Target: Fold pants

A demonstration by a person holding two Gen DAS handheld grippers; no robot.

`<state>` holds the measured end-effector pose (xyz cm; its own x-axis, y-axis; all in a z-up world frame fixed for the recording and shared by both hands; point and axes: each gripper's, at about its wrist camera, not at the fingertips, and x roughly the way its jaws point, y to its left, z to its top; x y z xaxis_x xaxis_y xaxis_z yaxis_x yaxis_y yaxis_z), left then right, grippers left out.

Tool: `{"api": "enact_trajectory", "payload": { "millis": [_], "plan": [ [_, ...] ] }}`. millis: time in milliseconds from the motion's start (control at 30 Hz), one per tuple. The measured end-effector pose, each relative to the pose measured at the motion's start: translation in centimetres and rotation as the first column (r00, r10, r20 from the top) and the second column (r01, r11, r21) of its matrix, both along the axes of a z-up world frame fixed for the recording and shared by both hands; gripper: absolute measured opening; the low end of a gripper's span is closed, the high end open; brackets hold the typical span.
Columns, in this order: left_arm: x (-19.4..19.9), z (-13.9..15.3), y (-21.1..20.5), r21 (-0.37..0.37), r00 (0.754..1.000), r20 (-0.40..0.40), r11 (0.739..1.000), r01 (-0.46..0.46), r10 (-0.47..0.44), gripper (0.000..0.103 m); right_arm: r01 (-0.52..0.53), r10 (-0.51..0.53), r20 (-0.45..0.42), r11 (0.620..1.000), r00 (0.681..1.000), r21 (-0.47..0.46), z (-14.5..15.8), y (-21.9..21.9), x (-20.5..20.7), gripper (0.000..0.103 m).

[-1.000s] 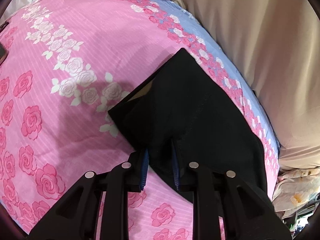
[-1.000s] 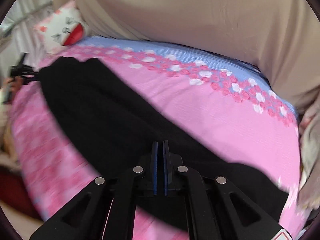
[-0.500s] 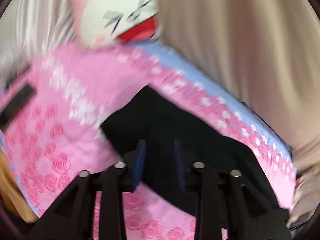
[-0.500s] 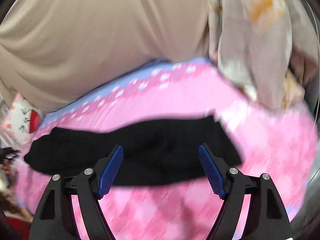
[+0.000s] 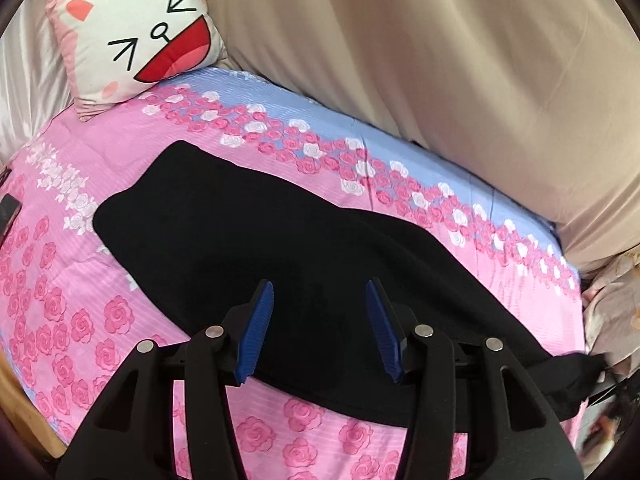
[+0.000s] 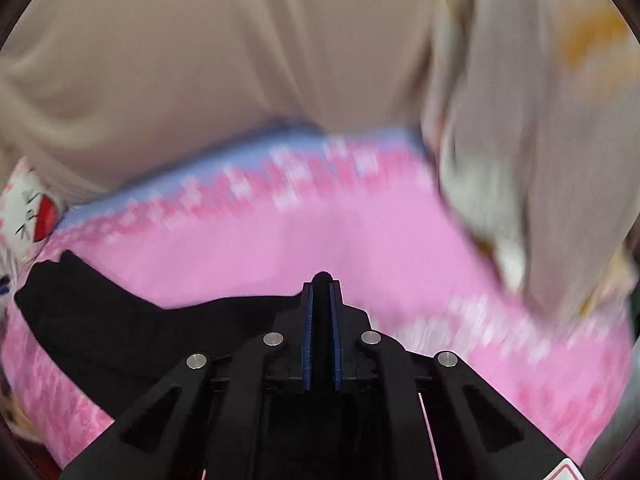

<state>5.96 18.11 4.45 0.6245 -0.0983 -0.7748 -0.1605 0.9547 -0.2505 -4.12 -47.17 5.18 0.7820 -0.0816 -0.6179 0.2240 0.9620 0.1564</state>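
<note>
The black pants (image 5: 256, 240) lie folded lengthwise on the pink rose-print bed sheet (image 5: 72, 320), running from upper left to lower right. My left gripper (image 5: 320, 300) is open, its blue pads above the near middle of the pants and holding nothing. In the blurred right wrist view my right gripper (image 6: 321, 292) is shut on the end of the black pants (image 6: 120, 332), with a bit of black cloth showing between its blue pads (image 6: 307, 332).
A white cat-face pillow (image 5: 136, 36) sits at the bed's far left corner. Beige fabric (image 5: 440, 60) rises behind the bed. A pale patterned cloth (image 6: 520, 140) hangs at the right. A dark flat object (image 5: 8, 210) lies at the sheet's left edge.
My left gripper let go of the pants, opened wider and pulled back. My right gripper opened half a second ago and has now shut on the pants' end.
</note>
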Motion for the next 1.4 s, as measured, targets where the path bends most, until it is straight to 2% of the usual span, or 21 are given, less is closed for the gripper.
{"api": "enact_trajectory", "payload": {
  "millis": [100, 167, 267, 367, 400, 467, 500, 600, 667, 733, 800, 833, 933, 1000, 1033, 1100, 1133, 1167, 1267, 1333, 1400],
  "plan": [
    [0.3, -0.5, -1.3, 0.005, 1.000, -0.009, 1.000, 0.027, -0.027, 0.047, -0.053, 0.071, 0.105, 0.986, 0.992, -0.160, 2.8, 2.5, -5.2, 0.007],
    [0.7, -1.3, -2.2, 0.002, 0.998, -0.027, 0.999, 0.049, -0.049, 0.048, -0.083, 0.098, 0.067, 0.977, 0.993, -0.197, 0.9, 3.6, -7.8, 0.008],
    [1.5, -2.4, -3.7, -0.008, 0.994, -0.069, 0.996, 0.089, -0.089, 0.048, -0.092, 0.074, -0.130, 0.986, 0.989, -0.138, -5.7, 4.6, -12.1, 0.011],
    [2.5, -2.9, -5.5, 0.003, 0.986, -0.091, 0.991, 0.137, -0.136, 0.048, -0.030, 0.036, -0.168, 0.999, 0.985, 0.040, -8.6, 4.1, -16.8, 0.014],
    [2.9, -2.9, -6.1, 0.006, 0.985, -0.092, 0.989, 0.149, -0.148, 0.048, 0.014, 0.000, -0.144, 0.995, 0.990, 0.095, -8.6, 3.8, -18.2, 0.020],
    [3.8, -2.8, -7.8, -0.003, 0.978, -0.091, 0.982, 0.190, -0.189, 0.048, 0.111, -0.099, -0.065, 0.973, 0.993, 0.203, -7.4, 2.7, -20.4, 0.066],
    [4.2, -2.8, -8.7, -0.011, 0.974, -0.091, 0.978, 0.208, -0.208, 0.048, 0.157, -0.157, -0.021, 0.961, 0.987, 0.227, -6.6, 2.0, -20.7, 0.070],
    [4.5, -2.6, -11.9, -0.043, 0.955, -0.081, 0.958, 0.284, -0.287, 0.049, 0.149, -0.171, 0.058, 0.950, 0.984, 0.275, -4.7, 1.0, -18.7, 0.071],
    [4.1, -2.5, -13.7, -0.057, 0.940, -0.067, 0.942, 0.332, -0.335, 0.050, 0.125, -0.142, 0.037, 0.949, 0.989, 0.290, -4.6, 0.1, -15.6, 0.071],
    [3.5, -2.5, -14.5, -0.073, 0.934, -0.056, 0.934, 0.349, -0.354, 0.059, 0.117, -0.109, -0.045, 0.952, 0.993, 0.281, -5.9, -0.4, -11.0, 0.069],
    [3.0, -2.5, -14.5, -0.083, 0.936, -0.054, 0.935, 0.344, -0.349, 0.059, 0.066, -0.046, -0.090, 0.969, 0.995, 0.237, -6.7, -0.3, -7.0, 0.012],
    [2.9, -2.6, -14.4, -0.080, 0.938, -0.054, 0.938, 0.338, -0.343, 0.059, 0.048, -0.029, -0.093, 0.977, 0.995, 0.209, -6.4, -0.3, -5.7, 0.009],
    [2.6, -2.5, -13.0, -0.059, 0.950, -0.063, 0.952, 0.302, -0.305, 0.059, -0.038, 0.036, 0.071, 0.999, 0.997, 0.025, -0.5, 1.9, -5.2, 0.009],
    [2.4, -2.6, -11.9, -0.048, 0.957, -0.064, 0.959, 0.281, -0.283, 0.059, -0.115, 0.139, 0.226, 0.987, 0.964, -0.115, 3.6, 4.4, -8.2, 0.009],
    [2.2, -2.7, -11.6, -0.045, 0.958, -0.064, 0.960, 0.275, -0.278, 0.059, -0.125, 0.168, 0.250, 0.976, 0.954, -0.178, 4.4, 5.4, -9.5, 0.011],
    [1.8, -3.0, -10.9, -0.042, 0.959, -0.068, 0.961, 0.274, -0.276, 0.059, -0.124, 0.191, 0.177, 0.934, 0.965, -0.334, 3.7, 7.4, -11.8, 0.014],
    [1.7, -3.2, -10.6, -0.042, 0.958, -0.071, 0.960, 0.276, -0.278, 0.060, -0.132, 0.174, 0.081, 0.915, 0.981, -0.380, 1.8, 8.1, -12.9, 0.019],
    [1.7, -3.4, -10.4, -0.043, 0.957, -0.074, 0.960, 0.278, -0.281, 0.060, -0.134, 0.138, -0.015, 0.923, 0.990, -0.362, -0.4, 8.0, -13.7, 0.030],
    [1.9, -3.9, -10.7, -0.039, 0.952, -0.090, 0.956, 0.291, -0.293, 0.060, -0.026, -0.048, -0.275, 0.966, 0.960, -0.259, -7.2, 6.4, -17.1, 0.034],
    [2.4, -4.0, -11.4, -0.041, 0.944, -0.097, 0.948, 0.314, -0.317, 0.060, 0.084, -0.114, -0.290, 0.990, 0.950, -0.113, -8.7, 5.4, -20.2, 0.035],
    [2.7, -4.0, -12.5, -0.044, 0.936, -0.093, 0.941, 0.337, -0.339, 0.060, 0.155, -0.144, -0.197, 0.987, 0.970, 0.042, -7.7, 4.7, -22.0, 0.050]
  ]
}}
